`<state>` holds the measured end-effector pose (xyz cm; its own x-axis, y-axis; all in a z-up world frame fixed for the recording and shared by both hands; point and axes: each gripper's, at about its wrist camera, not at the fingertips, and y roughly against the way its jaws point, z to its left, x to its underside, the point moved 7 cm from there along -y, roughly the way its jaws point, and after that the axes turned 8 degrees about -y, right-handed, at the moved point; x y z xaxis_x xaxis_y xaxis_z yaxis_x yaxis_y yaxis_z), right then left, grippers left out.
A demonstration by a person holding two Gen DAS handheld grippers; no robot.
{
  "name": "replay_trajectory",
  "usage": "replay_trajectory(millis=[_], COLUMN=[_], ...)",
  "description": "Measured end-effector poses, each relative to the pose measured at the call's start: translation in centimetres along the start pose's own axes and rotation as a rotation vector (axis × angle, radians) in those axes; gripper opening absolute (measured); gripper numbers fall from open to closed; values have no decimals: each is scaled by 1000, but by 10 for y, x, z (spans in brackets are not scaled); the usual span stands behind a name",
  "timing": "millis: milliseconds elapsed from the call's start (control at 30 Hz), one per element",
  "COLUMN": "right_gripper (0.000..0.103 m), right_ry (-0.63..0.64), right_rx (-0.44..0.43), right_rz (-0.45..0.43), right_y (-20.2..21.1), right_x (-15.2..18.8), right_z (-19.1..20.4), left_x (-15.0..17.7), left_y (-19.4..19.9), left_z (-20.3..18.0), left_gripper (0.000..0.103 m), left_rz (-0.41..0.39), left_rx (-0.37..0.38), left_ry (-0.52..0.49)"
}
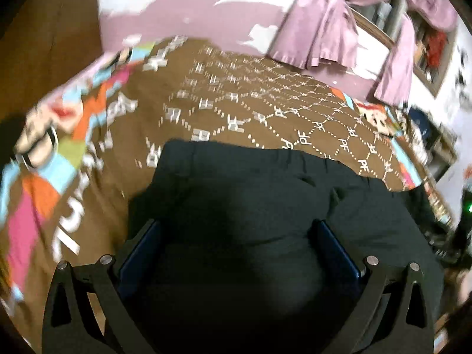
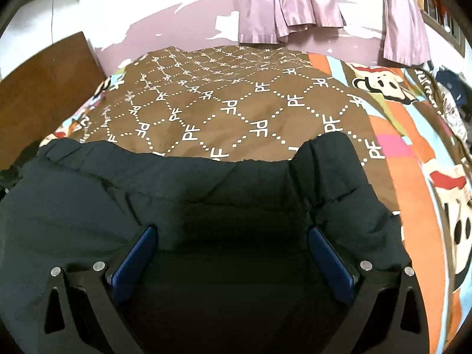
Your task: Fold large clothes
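A dark, nearly black padded garment (image 2: 206, 194) lies spread on a bed covered by a brown blanket (image 2: 236, 109) printed with white "PF" letters inside dotted diamond shapes and edged with bright cartoon patches in orange, pink and light blue. The garment fills the lower half of both wrist views, and its far edge runs across the middle of the blanket. On its right side, in the right wrist view, a thick fold or sleeve (image 2: 327, 162) rises a little above the rest of the fabric. The left gripper (image 1: 236, 227) hangs over the garment (image 1: 250, 206) with its two blue-padded fingers spread wide apart, nothing pinched between them. The right gripper (image 2: 231, 233) is in the same pose, fingers wide and released above the dark cloth; whether either one's tips touch the fabric cannot be told. Beyond the bed, a pink and white wall carries lilac curtains (image 2: 283, 3), and a brown wooden panel (image 2: 44, 88) stands at the bed's left side. The left view is blurred.
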<state>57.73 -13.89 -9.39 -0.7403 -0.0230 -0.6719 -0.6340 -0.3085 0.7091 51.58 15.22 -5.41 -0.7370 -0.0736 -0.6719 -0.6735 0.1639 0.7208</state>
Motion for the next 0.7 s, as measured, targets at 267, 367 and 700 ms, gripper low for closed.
replay_trajectory(millis=[267, 367, 700], right_gripper=[103, 103, 103], right_ry=[-9, -11, -9], right_rx=[-22, -27, -31], right_rz=[9, 4, -33], right_y=[-4, -4, 0], right_x=[6, 8, 11], right_z=[1, 0, 1], left_x=[9, 13, 14], left_y=[8, 6, 4], left_z=[-4, -4, -8], left_gripper=[102, 102, 102], left_rz=[-42, -39, -48], left_rx=[-16, 1, 4], left_ry=[-22, -12, -12])
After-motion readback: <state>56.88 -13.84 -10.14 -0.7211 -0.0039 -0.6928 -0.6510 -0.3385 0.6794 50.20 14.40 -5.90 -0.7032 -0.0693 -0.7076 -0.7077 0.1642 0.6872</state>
